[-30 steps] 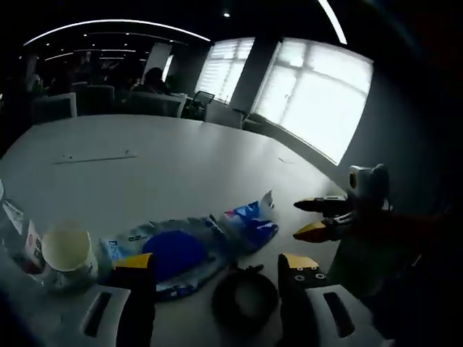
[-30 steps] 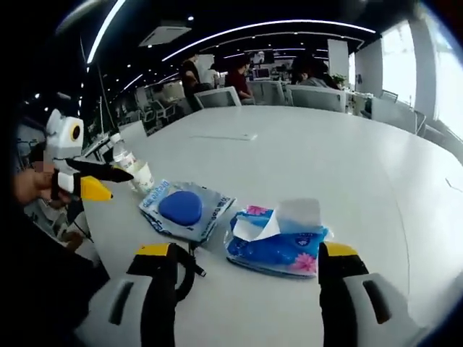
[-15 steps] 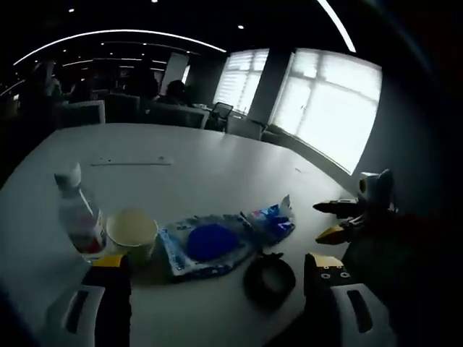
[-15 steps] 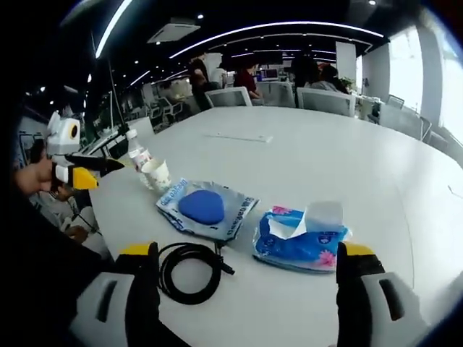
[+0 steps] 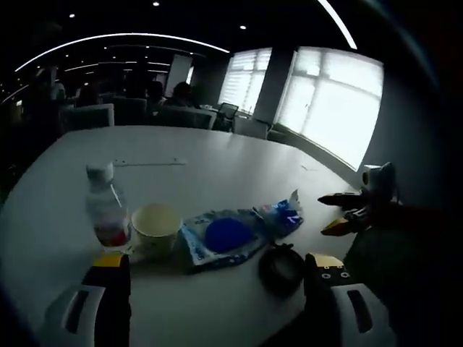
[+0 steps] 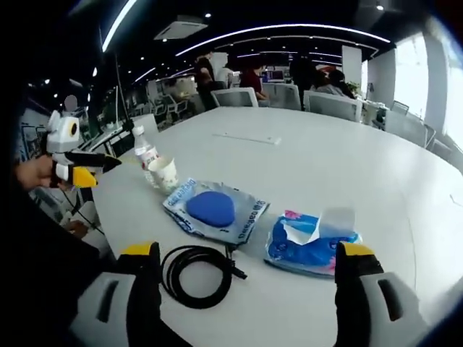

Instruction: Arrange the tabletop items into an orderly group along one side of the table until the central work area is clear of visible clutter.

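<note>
Along the desk's (image 6: 347,155) near edge a bottle (image 6: 145,155), cup (image 6: 166,173), blue pouch (image 6: 215,210), coiled cable (image 6: 197,274) and tissue pack (image 6: 309,238) sit grouped, apparently to free the middle, while the left gripper (image 5: 214,269) and right gripper (image 6: 246,254) hang open and empty.

In the right gripper view, the things sit in a row near the table's (image 6: 347,159) near edge. The bottle (image 6: 145,155) is at the left end, with the cup (image 6: 164,173) just beside it. To the right lies the pouch (image 6: 215,210), then the tissue pack (image 6: 312,241) next to it. The cable (image 6: 199,274) lies coiled in front of the pouch, seemingly just touching its edge. A flat strip (image 6: 250,138) lies well behind, toward the table's middle.
</note>
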A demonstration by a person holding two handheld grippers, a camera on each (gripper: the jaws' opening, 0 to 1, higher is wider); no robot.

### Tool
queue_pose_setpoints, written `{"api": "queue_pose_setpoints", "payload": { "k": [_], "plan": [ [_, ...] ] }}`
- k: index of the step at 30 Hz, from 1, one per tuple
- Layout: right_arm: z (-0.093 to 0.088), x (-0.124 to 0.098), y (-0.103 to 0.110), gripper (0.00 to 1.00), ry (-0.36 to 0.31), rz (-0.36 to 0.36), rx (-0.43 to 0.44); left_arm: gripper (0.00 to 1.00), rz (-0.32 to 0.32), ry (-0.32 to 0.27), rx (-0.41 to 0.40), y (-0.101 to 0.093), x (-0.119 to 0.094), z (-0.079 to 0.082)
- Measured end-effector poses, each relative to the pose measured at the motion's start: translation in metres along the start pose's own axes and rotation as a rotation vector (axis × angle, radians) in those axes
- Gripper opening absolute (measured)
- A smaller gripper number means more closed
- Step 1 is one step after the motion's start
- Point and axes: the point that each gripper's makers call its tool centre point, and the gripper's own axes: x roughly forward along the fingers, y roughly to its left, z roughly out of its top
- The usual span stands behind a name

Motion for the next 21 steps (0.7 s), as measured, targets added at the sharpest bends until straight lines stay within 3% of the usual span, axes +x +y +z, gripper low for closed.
{"api": "queue_pose_setpoints", "payload": {
  "k": [8, 16, 21],
  "plan": [
    [-0.022, 0.015, 0.023, 0.80, 0.072, 0.065, -0.028, 0.90, -0.057, 0.069, -0.011, -0.027, 0.022, -0.033],
    [-0.043, 0.027, 0.040, 0.62, 0.128, 0.128, -0.070, 0.62, -0.123, 0.146, -0.026, -0.049, 0.045, -0.058],
    [-0.051, 0.032, 0.042, 0.52, 0.139, 0.149, -0.069, 0.57, -0.157, 0.197, -0.005, -0.059, 0.060, -0.069]
  ]
}}
